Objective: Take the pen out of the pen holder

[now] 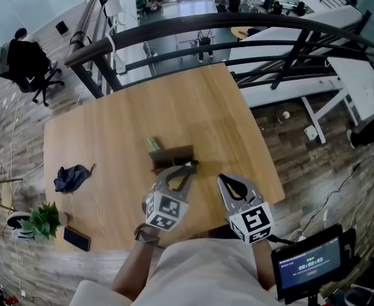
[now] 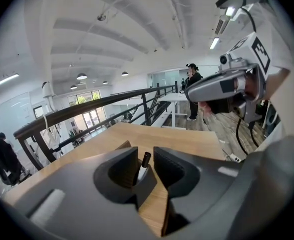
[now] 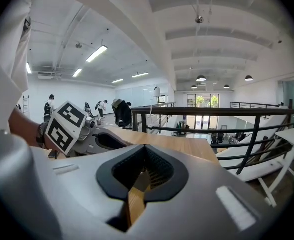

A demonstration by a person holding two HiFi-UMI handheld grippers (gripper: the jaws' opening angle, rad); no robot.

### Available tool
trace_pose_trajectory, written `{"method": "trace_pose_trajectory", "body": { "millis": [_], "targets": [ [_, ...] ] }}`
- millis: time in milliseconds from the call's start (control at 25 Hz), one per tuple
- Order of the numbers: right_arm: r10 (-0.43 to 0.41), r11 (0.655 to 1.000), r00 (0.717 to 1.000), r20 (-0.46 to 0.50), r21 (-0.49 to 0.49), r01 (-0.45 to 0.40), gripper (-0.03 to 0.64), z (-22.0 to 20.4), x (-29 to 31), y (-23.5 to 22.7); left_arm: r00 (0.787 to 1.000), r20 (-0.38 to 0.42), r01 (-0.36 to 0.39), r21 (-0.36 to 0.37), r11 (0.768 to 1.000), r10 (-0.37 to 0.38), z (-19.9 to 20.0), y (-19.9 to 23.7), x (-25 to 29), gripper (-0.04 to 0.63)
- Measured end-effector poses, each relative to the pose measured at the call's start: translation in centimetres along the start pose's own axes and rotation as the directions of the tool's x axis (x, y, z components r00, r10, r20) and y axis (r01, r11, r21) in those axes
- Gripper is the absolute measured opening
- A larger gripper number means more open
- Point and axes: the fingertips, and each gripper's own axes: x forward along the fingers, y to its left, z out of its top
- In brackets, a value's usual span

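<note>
A dark brown pen holder [image 1: 172,157] stands near the middle of the wooden table [image 1: 110,139]. My left gripper [image 1: 188,167] reaches its right end. In the left gripper view its jaws [image 2: 145,158] stand open on either side of a pen [image 2: 142,165] with a black cap and white body, upright in the holder [image 2: 120,147]; the pads do not press on it. My right gripper [image 1: 222,179] hovers to the right of the holder, above the table. It is shut [image 3: 144,145] with nothing between its jaws.
A green object [image 1: 153,144] lies just behind the holder. At the table's left lie a dark blue cloth [image 1: 72,177], a small plant [image 1: 43,218] and a black phone [image 1: 76,238]. A dark railing [image 1: 237,24] runs behind the far edge.
</note>
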Motion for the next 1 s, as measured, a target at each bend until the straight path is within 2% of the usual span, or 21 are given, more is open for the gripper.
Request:
{"method": "trace_pose_trajectory", "body": {
  "millis": [480,760,1000],
  "targets": [
    [-0.014,1.0,0.999,-0.043,0.021,0.015,0.003,-1.5,0.0,-1.2,0.996,-0.075,0.052,0.04,0.998,-0.049,-1.7,-0.6,3.1,0.112],
    [-0.009,0.999,0.998,-0.066,0.03,0.011,0.003,-2.5,0.4,-1.4,0.991,-0.131,0.036,0.12,0.992,-0.02,-3.7,-0.4,4.9,0.114],
    [-0.003,0.999,0.997,-0.083,0.036,0.006,0.003,-3.0,0.7,-1.7,0.986,-0.162,0.046,0.115,0.992,-0.027,-4.6,-0.6,6.0,0.114]
  ]
}}
